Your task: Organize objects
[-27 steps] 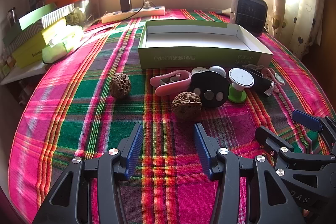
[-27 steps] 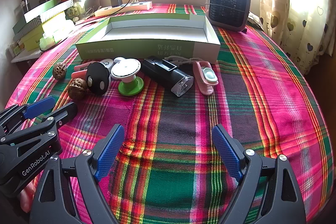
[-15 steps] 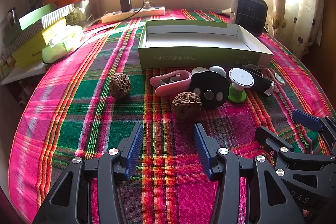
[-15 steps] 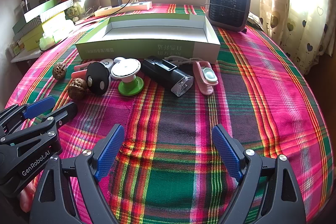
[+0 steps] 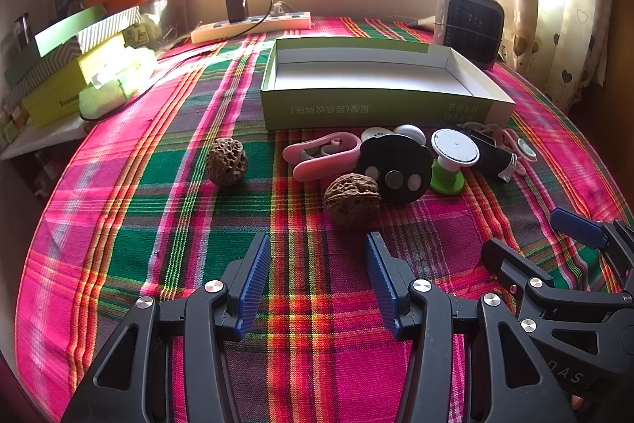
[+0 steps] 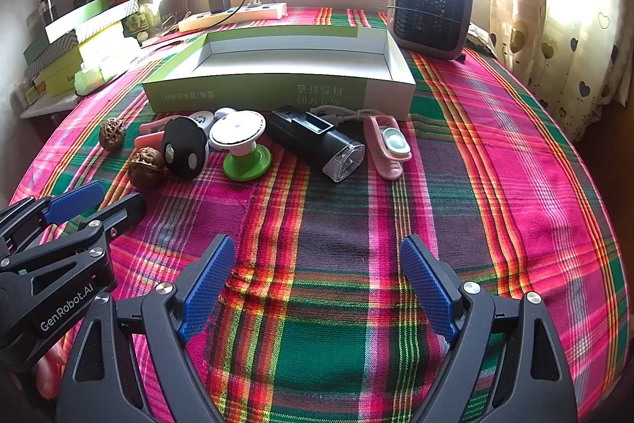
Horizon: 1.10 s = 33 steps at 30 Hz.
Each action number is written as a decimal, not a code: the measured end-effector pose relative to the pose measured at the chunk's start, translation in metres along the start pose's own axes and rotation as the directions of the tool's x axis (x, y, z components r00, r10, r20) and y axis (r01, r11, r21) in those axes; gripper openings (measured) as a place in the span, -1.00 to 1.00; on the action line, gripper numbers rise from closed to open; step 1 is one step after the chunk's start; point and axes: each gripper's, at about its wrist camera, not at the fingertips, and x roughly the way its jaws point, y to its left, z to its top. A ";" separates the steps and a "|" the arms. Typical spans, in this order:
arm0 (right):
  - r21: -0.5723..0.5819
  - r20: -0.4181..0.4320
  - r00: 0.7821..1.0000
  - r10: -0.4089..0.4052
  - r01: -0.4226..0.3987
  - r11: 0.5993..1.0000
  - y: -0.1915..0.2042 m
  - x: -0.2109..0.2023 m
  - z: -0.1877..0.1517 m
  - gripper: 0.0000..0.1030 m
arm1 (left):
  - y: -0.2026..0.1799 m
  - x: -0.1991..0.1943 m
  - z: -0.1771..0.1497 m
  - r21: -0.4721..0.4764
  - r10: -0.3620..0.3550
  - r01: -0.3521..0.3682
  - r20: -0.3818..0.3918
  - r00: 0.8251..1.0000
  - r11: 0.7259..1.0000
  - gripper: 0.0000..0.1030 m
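The left gripper hangs low over the plaid cloth, its blue-padded fingers apart and holding nothing. Just ahead of its right finger lies a walnut, which touches a black disc behind it. A second walnut sits apart to the left.

The right gripper is beside the left one, its fingers spread wider and also holding nothing, with bare cloth between them.

The remaining small items lie in a row along the near wall of the box: a pink clip left of the disc, a white-topped green spool to the disc's right, then a black torch with a clear end, then a second pink clip. A white cable lies between the torch and the box. The box is green outside, white inside, open on top, and nothing shows in it.

Behind the box stand a heater at the right and a power strip with a plugged charger at the back edge.
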 end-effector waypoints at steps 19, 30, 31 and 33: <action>-0.004 -0.001 1.000 0.004 -0.004 1.000 0.001 0.000 0.001 0.67 | 0.005 0.003 -0.001 -0.015 -0.058 0.058 -0.005 0.998 0.998 -0.08; -0.080 -0.025 0.997 0.070 -0.072 0.994 0.004 0.003 0.005 0.67 | 0.012 0.001 0.007 -0.011 -0.150 0.149 -0.015 0.989 0.989 -0.08; -0.082 -0.027 0.997 0.074 -0.076 0.994 0.004 0.004 0.006 0.67 | 0.012 0.002 0.009 -0.011 -0.157 0.157 -0.017 0.987 0.988 -0.08; -0.092 -0.030 0.996 0.081 -0.083 0.992 0.005 0.006 0.008 0.67 | 0.010 0.004 0.011 -0.004 -0.165 0.165 -0.020 0.986 0.986 -0.08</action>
